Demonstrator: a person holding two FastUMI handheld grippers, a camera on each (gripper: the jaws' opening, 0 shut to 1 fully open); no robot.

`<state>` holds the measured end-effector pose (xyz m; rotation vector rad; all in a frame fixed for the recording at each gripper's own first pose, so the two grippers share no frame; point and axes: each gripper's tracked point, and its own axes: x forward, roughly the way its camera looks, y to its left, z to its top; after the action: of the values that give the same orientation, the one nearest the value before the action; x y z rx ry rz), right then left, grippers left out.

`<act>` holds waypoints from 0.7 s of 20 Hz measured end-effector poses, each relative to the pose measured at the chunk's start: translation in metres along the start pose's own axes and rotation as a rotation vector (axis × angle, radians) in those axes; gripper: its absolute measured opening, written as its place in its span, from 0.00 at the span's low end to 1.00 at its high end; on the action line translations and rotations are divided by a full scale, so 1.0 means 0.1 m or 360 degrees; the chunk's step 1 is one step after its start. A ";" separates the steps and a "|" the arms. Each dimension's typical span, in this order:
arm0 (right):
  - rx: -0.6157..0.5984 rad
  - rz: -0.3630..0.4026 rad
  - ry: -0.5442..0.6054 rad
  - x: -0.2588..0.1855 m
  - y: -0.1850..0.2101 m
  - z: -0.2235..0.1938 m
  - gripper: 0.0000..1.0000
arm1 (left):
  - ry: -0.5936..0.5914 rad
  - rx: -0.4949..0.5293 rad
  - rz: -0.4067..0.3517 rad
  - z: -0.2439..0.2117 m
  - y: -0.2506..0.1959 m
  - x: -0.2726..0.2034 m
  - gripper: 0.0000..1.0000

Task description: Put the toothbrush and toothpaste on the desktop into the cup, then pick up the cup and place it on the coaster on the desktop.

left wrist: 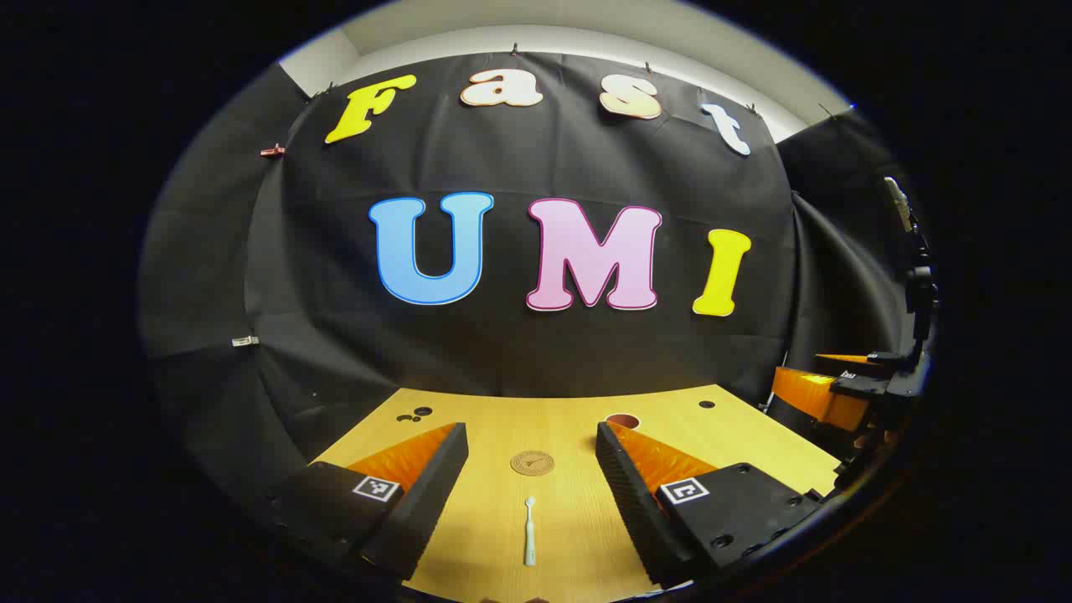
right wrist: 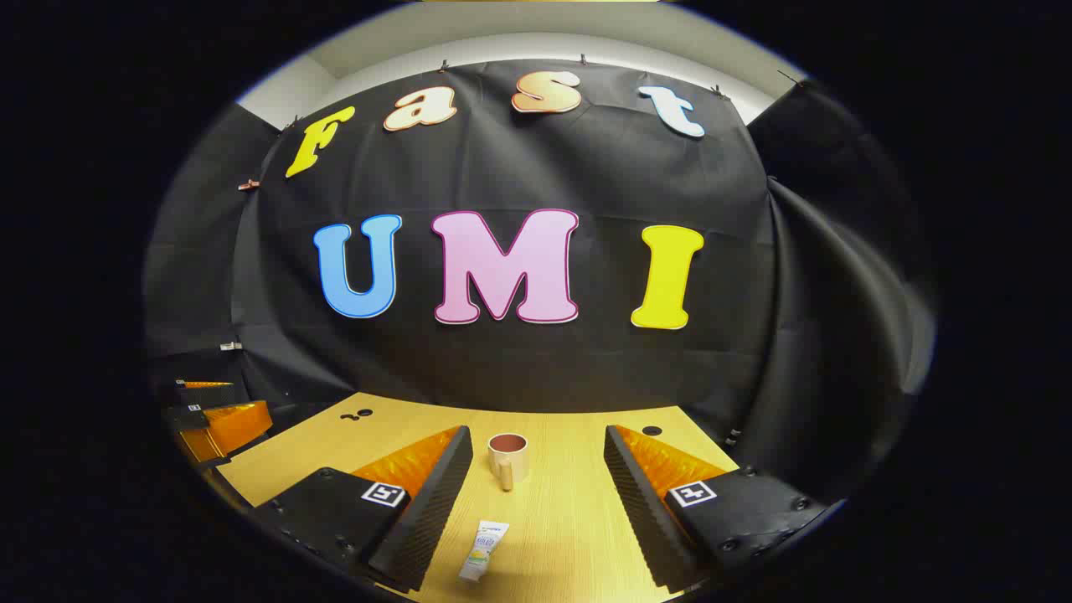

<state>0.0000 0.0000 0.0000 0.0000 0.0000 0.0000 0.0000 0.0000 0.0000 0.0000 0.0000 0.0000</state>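
Left gripper and right gripper, jaws spread wide, nothing held. Toothbrush lies near the coaster; toothpaste lies near the upright cup on the desk.

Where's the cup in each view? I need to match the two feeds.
Left gripper view: just the cup's rim peeks over the tip of the right finger, at the desk's far side.
Right gripper view: cup stands mid-desk, between the fingers.
Shared landmark: the desk's far edge against the black cloth.
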 end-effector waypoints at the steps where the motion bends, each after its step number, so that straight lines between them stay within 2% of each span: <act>1: 0.0003 0.0004 0.0008 0.00 0.00 -0.01 0.96 | 0.0006 -0.0002 0.0005 -0.01 0.01 0.00 0.97; 14: 0.0067 0.0108 0.0090 0.06 0.18 -0.17 0.97 | 0.0049 0.0026 0.0017 -0.14 -0.05 -0.05 0.98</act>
<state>0.0057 0.0179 -0.0171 0.0423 0.0565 0.0678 -0.0049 -0.0046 -0.0143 0.0165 0.0307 0.0108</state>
